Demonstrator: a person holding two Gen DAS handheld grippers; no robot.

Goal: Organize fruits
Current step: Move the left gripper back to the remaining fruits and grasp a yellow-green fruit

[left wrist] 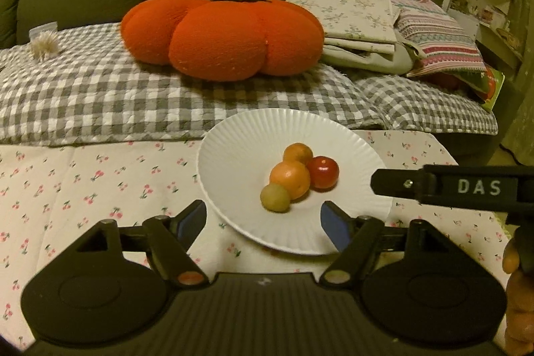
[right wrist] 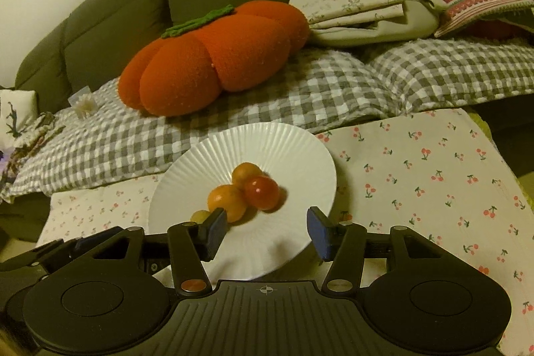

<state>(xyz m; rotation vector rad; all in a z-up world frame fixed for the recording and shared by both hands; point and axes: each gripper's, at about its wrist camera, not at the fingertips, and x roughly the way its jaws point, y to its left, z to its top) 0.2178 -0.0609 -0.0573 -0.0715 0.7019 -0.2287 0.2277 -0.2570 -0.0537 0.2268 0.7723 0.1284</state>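
1. Where the two views overlap, both show the plate on the cherry-print cloth, carrying four fruits in one touching cluster.
2. Left view: green fruit at 7 o'clock of the near orange; far orange at 12 o'clock; red fruit at 3 o'clock.
3. Left gripper: fingers spread, nothing between them, near plate rim in the gap.
4. Right gripper: fingers spread, empty, over the plate's near half.
5. Right view only: its left pad covers part of the green fruit and the near orange.
6. Left view only: the right gripper's body, marked "DAS", enters at 3 o'clock.
7. Behind, at 12 o'clock: pumpkin cushion on the checked blanket.
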